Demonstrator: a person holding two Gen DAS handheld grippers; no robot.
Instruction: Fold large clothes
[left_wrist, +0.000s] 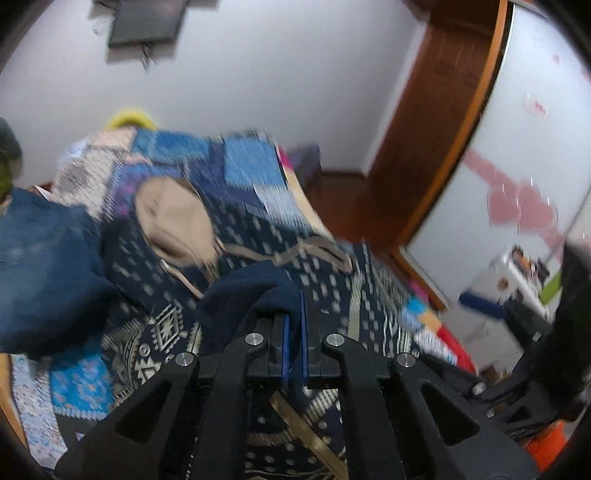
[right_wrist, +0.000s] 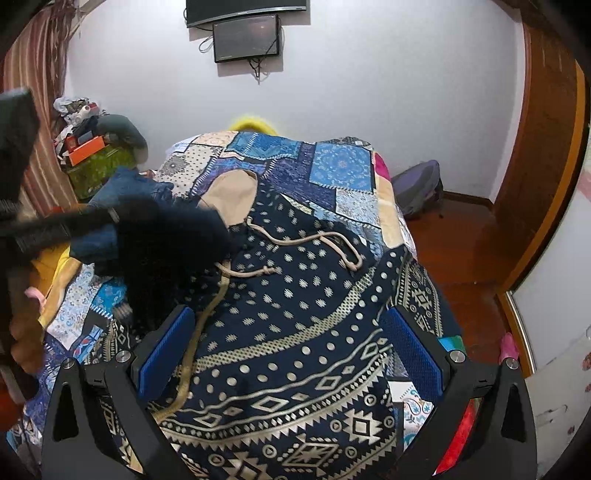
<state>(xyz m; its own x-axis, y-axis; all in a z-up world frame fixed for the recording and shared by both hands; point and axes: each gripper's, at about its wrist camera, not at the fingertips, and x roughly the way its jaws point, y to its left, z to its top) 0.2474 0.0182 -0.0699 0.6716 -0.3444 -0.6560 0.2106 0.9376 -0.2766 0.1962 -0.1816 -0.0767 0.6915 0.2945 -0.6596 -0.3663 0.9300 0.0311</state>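
**Left hand-held gripper pinches navy cloth over the patterned garment on the bed**

In the left wrist view the left hand-held gripper has its blue pads pressed almost together on a fold of plain navy cloth, which bunches up just past the fingertips; the picture is blurred. In the right wrist view the right hand-held gripper stands wide, its blue pads well apart on either side of the cloth and gripping nothing; between and beneath them lies the navy hooded garment, printed with pale dots, diamonds and zigzag bands, spread over the bed; a beige drawstring loops across its upper part, and the beige-lined hood lies beyond that, towards the head of the bed. The garment rests on a blue patchwork bedspread; a blurred dark shape, which seems to be the other gripper with its cloth, crosses the left of this view. Denim clothing is piled at the bed's left edge; behind it sits a green box topped with clutter. On the far white wall hangs a dark screen; a purple bag sits on the wooden floor to the right.
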